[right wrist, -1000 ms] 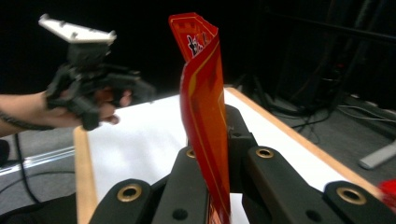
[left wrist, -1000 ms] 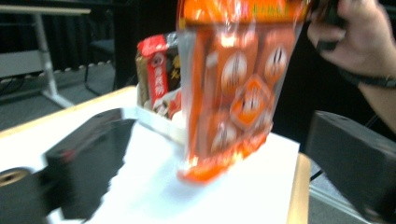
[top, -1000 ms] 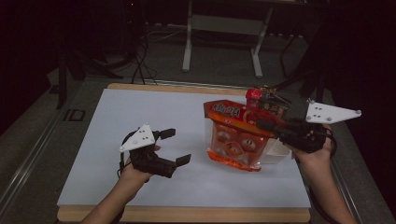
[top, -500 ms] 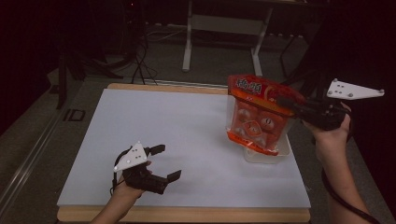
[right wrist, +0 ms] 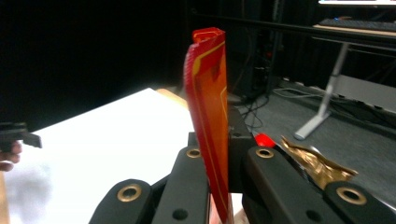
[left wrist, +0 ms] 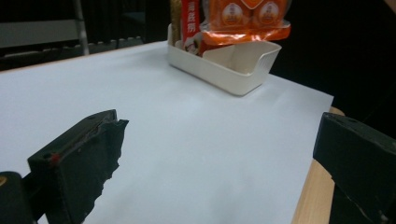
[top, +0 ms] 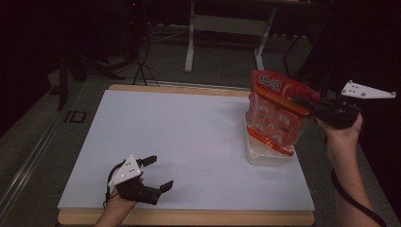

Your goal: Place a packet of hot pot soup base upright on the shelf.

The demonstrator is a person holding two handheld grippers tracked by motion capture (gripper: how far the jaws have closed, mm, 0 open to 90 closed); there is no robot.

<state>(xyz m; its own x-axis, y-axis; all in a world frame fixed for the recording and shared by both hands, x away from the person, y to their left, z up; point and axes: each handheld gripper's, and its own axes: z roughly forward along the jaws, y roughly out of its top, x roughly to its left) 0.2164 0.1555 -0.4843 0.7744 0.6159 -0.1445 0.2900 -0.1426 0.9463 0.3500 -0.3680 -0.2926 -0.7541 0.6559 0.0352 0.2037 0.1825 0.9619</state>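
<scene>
An orange-red snack bag [top: 275, 115] hangs upright over a white bin [top: 265, 159] at the table's right side. My right gripper [top: 300, 100] is shut on the bag's upper right edge. In the right gripper view the bag's thin edge [right wrist: 208, 102] stands pinched between the two black jaws of the right gripper [right wrist: 217, 140]. My left gripper [top: 161, 172] rests near the front left of the white tabletop [top: 189, 132], open and holding nothing. In the left gripper view the left gripper [left wrist: 224, 126] has its jaws wide apart, and the bag's bottom [left wrist: 247, 18] hangs just above the bin [left wrist: 243, 70].
Other packets stand in the bin: a red-and-white one [left wrist: 190, 23] and a golden one [left wrist: 175, 18]. A gold wrapper [right wrist: 317, 163] and a red piece [right wrist: 265, 140] lie below the right gripper. The table's wooden front edge [top: 189, 217] runs just behind the left hand. Metal stand legs [top: 227, 33] rise beyond the table.
The right gripper has lifted the snack bag up and to the right, off the bin. The left gripper has drawn back toward the front left edge, still open.
</scene>
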